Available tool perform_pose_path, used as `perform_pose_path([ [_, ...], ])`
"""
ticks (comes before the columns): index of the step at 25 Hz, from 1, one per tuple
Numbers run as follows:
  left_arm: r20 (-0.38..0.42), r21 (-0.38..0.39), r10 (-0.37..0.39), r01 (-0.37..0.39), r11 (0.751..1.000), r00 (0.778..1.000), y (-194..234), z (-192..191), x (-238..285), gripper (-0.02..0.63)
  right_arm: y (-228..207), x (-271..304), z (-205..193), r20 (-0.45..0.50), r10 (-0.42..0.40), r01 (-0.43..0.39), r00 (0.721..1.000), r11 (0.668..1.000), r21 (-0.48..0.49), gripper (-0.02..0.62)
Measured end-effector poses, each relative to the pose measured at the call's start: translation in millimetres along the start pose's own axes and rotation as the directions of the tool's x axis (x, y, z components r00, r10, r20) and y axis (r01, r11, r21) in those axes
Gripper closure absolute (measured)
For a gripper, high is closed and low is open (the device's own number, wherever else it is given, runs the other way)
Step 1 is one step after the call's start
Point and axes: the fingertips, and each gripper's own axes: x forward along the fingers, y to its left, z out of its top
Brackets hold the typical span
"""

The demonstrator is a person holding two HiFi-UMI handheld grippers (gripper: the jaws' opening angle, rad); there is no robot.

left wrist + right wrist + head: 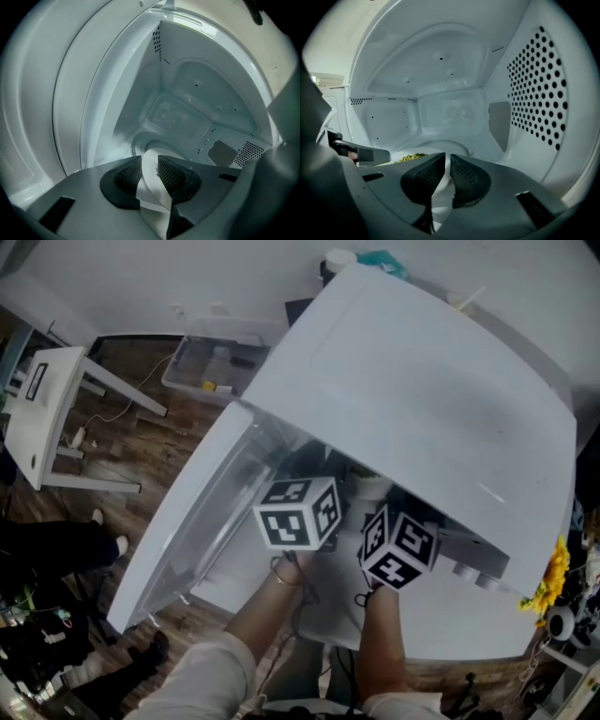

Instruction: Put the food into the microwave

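Note:
A white microwave (pixel 412 381) stands with its door (pixel 202 521) swung open to the left. Both grippers reach into its cavity; in the head view only their marker cubes show, the left cube (pixel 300 512) beside the right cube (pixel 398 547). My left gripper (pixel 150 164) is shut on the white rim of a plate (pixel 152 197). My right gripper (pixel 447 161) is shut on the plate's rim (pixel 440 197) too. Green food (pixel 411 158) lies on the plate, low over the round turntable (pixel 454 144). Most of the plate is hidden behind the jaws.
The cavity's perforated right wall (pixel 539 89) is close to my right gripper. Outside, a white stand (pixel 42 409) and a clear bin (pixel 211 362) sit on the wood floor. Yellow flowers (pixel 553 573) are at the right; a person's legs (pixel 56 545) are at the left.

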Motion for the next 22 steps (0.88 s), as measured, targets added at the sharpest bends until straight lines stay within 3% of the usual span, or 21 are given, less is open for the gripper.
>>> perform_pose_path([
  [13, 0.064, 0.019, 0.057, -0.058, 0.998, 0.996, 0, 4, -9, 0.483, 11, -16, 2, 0.029, 0.038, -0.037, 0.999, 0.998, -0.052, 0.548],
  [17, 0.069, 0.026, 0.062, -0.064, 0.998, 0.996, -2, -6, -41, 0.483, 24, -39, -4, 0.026, 0.094, -0.092, 0.995, 0.992, -0.081, 0.548],
  [22, 0.033, 0.103, 0.059, -0.062, 0.993, 0.998, -13, -33, -89, 0.485, 36, -75, -19, -0.021, 0.186, -0.187, 0.982, 0.977, -0.106, 0.551],
])
